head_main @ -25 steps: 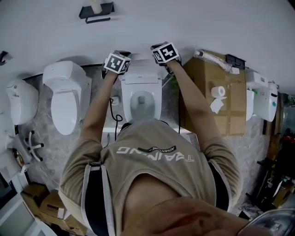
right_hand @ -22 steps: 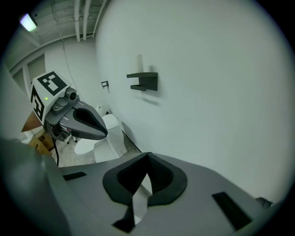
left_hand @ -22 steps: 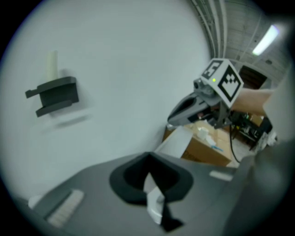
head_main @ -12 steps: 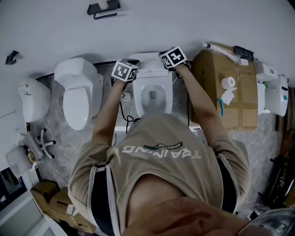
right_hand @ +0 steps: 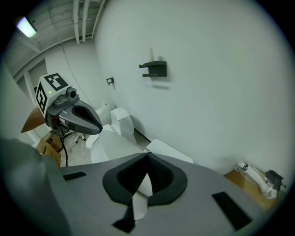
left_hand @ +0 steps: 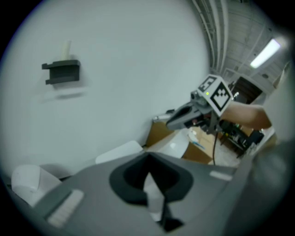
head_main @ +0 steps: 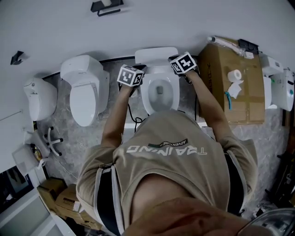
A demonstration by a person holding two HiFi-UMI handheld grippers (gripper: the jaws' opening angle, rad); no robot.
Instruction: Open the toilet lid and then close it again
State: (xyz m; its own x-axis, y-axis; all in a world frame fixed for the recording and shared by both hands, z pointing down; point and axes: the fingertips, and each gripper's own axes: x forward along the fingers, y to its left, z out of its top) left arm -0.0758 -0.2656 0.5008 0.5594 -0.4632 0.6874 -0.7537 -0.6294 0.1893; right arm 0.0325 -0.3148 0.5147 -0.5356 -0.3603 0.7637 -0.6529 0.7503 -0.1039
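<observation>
A white toilet [head_main: 159,87] stands against the wall ahead, its bowl showing and its tank [head_main: 156,55] behind. My left gripper [head_main: 133,78] is at the bowl's left side and my right gripper [head_main: 183,64] at its right, level with the tank's front. In the left gripper view the raised white lid [left_hand: 173,147] runs into my left gripper [left_hand: 151,191], whose jaws stand nearly together with a white sliver between them. The right gripper view shows the same: the lid [right_hand: 115,145] leads into my right gripper [right_hand: 140,196]. Each view also shows the other gripper across the lid.
A second white toilet [head_main: 86,90] and a rounded white fixture [head_main: 39,97] stand to the left. A cardboard box [head_main: 230,92] with a paper roll [head_main: 236,75] is at the right. A black shelf [head_main: 107,5] hangs on the wall. A chair base [head_main: 50,140] lies at lower left.
Both grippers have come away from the wall and tank toward me, along the toilet's sides, the left one further. The head view has shifted with them.
</observation>
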